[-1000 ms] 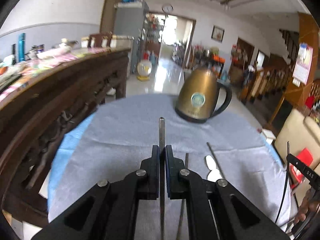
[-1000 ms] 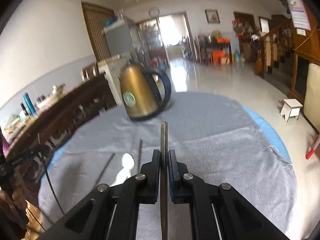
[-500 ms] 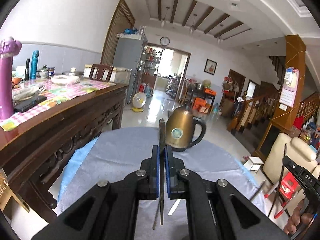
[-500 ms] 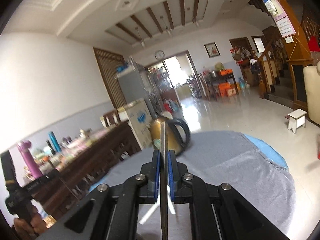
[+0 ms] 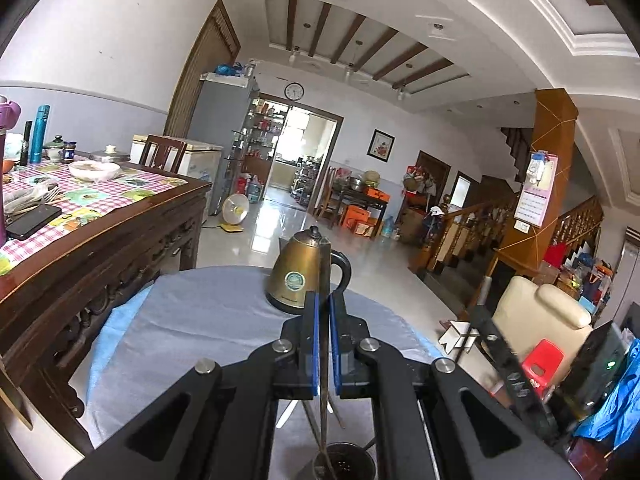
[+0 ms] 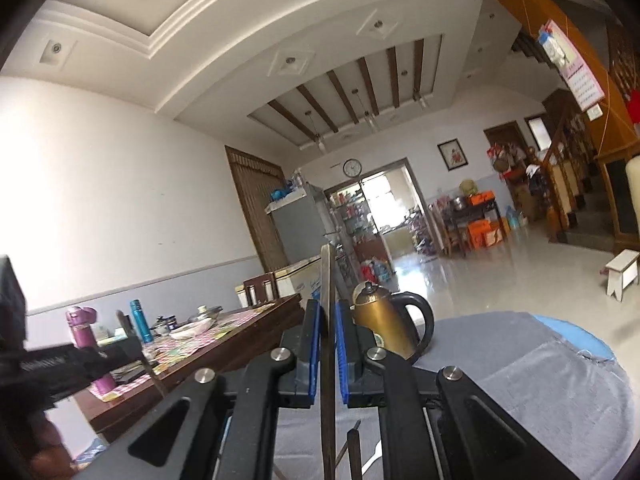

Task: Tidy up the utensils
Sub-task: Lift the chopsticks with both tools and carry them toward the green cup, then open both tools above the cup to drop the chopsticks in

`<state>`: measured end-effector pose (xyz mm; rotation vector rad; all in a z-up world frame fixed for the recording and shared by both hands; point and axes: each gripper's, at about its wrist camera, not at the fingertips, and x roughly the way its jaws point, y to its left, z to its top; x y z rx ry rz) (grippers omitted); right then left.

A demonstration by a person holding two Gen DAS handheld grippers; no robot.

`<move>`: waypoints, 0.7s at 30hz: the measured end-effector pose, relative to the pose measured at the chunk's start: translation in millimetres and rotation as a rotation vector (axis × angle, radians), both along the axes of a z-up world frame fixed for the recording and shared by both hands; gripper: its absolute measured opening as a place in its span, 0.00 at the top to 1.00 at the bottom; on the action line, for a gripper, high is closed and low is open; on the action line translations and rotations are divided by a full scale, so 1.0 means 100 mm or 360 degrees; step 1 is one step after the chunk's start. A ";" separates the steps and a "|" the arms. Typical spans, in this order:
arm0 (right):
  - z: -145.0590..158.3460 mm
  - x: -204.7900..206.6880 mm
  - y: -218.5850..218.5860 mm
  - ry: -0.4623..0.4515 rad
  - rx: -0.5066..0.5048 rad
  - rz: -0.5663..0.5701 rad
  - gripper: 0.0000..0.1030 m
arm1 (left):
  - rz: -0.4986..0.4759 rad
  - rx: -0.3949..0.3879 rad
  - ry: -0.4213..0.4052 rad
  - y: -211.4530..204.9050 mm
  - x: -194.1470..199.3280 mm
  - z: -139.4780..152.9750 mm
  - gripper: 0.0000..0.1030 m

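Over the grey cloth (image 5: 192,320) on the round table, both grippers are now tilting well up from where they were a second ago: in the earlier left and right wrist views the cameras looked down along the cloth at utensils lying flat, and now most of each view is ceiling and far wall. The left gripper (image 5: 323,344) is keeping its blue-padded jaws clamped on a thin metal utensil handle (image 5: 324,280), which is standing nearly upright, its top end rising in front of the gold kettle (image 5: 298,272). Below the jaws, the lower end of that utensil is dipping toward a dark round holder (image 5: 348,460) at the bottom edge of the view, which did not show a moment before; whether the tip is already inside its rim cannot be told. The right gripper (image 6: 328,352) is likewise staying closed on a second utensil handle (image 6: 328,300), held upright, with the kettle just beyond its right finger. A few utensils, one with a pale end (image 6: 370,464), are lying on the cloth beneath it. Judging from the change, both utensils have been lifted and swung from flat to vertical, so the step in hand looks like lowering them, working end down, into the holder. The left one seems nearest to that; the right one appears to be waiting its turn, with more pieces left on the cloth.
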<state>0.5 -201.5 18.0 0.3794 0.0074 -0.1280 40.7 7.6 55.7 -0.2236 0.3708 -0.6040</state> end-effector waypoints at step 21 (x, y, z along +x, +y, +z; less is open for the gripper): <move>-0.70 0.01 0.42 0.0282 -0.0198 0.0116 0.90 | -0.0176 0.0222 0.0172 -0.26 0.01 -0.65 0.95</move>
